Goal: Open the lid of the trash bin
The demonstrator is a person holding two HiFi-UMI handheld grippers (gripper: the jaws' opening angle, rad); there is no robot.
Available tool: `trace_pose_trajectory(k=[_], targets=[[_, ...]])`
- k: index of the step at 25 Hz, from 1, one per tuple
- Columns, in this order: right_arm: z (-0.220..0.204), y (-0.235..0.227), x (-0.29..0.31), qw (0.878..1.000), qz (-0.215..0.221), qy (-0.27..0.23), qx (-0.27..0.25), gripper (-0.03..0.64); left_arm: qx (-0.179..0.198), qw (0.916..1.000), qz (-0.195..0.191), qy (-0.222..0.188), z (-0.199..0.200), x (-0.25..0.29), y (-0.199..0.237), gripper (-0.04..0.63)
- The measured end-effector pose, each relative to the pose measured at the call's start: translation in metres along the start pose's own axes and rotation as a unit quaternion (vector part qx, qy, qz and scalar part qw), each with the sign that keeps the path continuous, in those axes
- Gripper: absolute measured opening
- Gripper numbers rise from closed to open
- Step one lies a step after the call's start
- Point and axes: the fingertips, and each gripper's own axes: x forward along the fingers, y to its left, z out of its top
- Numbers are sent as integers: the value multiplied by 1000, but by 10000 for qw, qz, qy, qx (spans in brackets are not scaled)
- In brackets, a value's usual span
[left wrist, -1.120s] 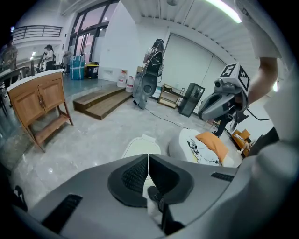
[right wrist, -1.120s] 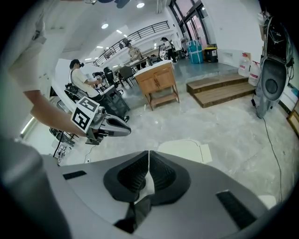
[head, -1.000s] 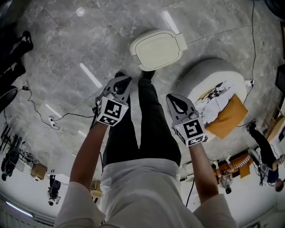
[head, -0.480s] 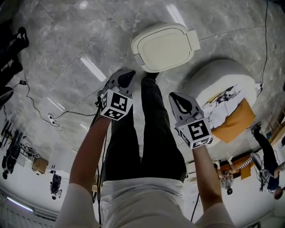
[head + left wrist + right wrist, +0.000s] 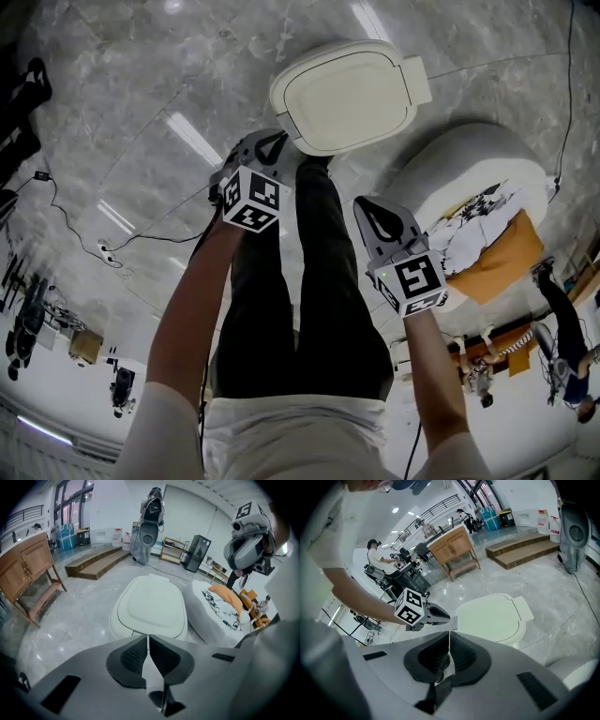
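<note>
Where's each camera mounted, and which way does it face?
Head view: on the person's head, facing steeply down at the bin; shows arms, legs, left gripper, right gripper.
Left gripper view: on that gripper, along its shut jaws toward the bin; right gripper upper right.
Right gripper view: likewise; left gripper and arm at left.
All share the bin.

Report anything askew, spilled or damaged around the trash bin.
Nothing stands out. The lid of the trash bin lies closed and flat, with no spill on the floor around it. Left gripper and right gripper are shut, empty.
</note>
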Motion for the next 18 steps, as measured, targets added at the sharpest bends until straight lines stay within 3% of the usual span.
trace_pose_trajectory(k=[6,14,18], targets=[[-9,-8,-1,9999,-47,22,135,31,113,9986,-96,501,-25,24,-2,20],[-12,-11,0,9997,-54,12,248,31,115,9977,-190,633,-27,30,0,21],[-6,0,-3,9999,-20,24,143,31,-96,9977,-136,658,-25,29,1,21]])
